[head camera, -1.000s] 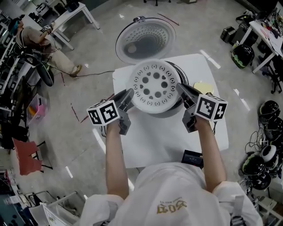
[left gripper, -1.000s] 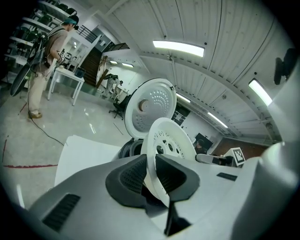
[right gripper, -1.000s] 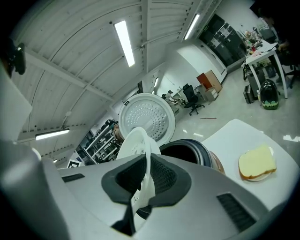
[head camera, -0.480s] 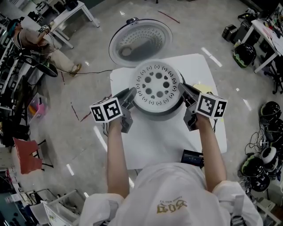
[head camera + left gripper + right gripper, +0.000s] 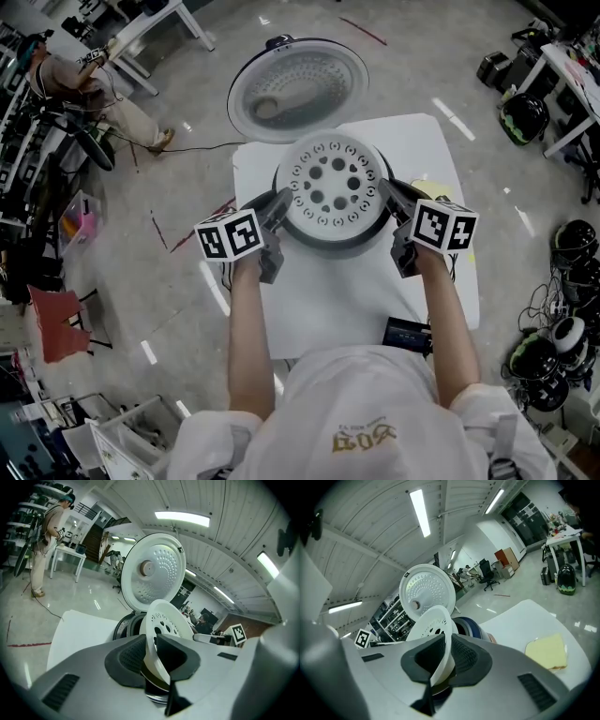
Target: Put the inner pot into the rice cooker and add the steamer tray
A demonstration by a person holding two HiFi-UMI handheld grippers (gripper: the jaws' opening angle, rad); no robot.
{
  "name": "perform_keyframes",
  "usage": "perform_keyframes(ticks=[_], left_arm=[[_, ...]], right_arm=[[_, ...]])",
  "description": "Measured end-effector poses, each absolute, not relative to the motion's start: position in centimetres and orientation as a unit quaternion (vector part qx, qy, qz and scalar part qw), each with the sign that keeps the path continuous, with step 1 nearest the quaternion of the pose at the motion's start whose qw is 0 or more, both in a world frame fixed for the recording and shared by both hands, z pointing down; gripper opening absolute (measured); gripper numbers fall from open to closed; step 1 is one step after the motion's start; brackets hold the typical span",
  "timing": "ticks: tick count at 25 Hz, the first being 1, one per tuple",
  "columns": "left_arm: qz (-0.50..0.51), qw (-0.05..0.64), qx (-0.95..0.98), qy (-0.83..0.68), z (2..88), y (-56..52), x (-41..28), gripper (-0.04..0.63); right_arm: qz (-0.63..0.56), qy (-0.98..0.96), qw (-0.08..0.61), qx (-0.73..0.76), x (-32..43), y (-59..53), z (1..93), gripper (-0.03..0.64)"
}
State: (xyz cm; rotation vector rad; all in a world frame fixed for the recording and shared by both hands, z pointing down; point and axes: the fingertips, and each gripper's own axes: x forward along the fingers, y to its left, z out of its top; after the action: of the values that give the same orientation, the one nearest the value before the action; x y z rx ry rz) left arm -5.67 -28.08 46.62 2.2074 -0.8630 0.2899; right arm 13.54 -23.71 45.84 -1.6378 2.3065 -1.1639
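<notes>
Counting by size: one white table (image 5: 356, 309); one rice cooker (image 5: 323, 246) set on it, lid (image 5: 295, 86) swung open; one steamer tray (image 5: 336, 183) held level at cooker mouth; two grippers: left gripper (image 5: 281, 202) clamped narrow on tray rim, right gripper (image 5: 386, 187) jaws opening, rim between them. Tray lowered since earlier frame.

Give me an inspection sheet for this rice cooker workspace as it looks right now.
Surface: white table, mostly bare.
Job's things: rice cooker with lid open; steamer tray held over it.
Clutter: yellow cloth; black device at the near edge.
Grippers: left gripper fingers clamp the tray's rim; right gripper has the opposite rim between its fingers, jaws opening.
Cables: thin cable left of the table; tangle by the helmets.
Surroundings: person far left; red chair.
</notes>
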Motion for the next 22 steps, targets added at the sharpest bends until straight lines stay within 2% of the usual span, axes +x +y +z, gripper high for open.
perform_keyframes(ticks=[7,11,18,22], left_arm=[[0.134,0.345,0.856,-0.360,47.6,-28.5,-5.7,0.097],[0.169,0.305,0.861,-0.371,47.8,-28.5,-5.9,0.113],[0.224,0.222,0.866,-0.389,47.9,-28.0,-5.3,0.160],[0.248,0.177,0.866,-0.396,47.8,-28.0,-5.2,0.216]], right_arm=[[-0.352,0.755,-0.014,-0.554,13.7,-24.3,47.1,0.072],[-0.319,0.754,-0.053,-0.571,13.7,-24.5,47.6,0.075],[-0.295,0.749,-0.081,-0.588,13.8,-24.2,48.4,0.077],[-0.283,0.745,-0.097,-0.596,13.4,-24.2,48.2,0.077]])
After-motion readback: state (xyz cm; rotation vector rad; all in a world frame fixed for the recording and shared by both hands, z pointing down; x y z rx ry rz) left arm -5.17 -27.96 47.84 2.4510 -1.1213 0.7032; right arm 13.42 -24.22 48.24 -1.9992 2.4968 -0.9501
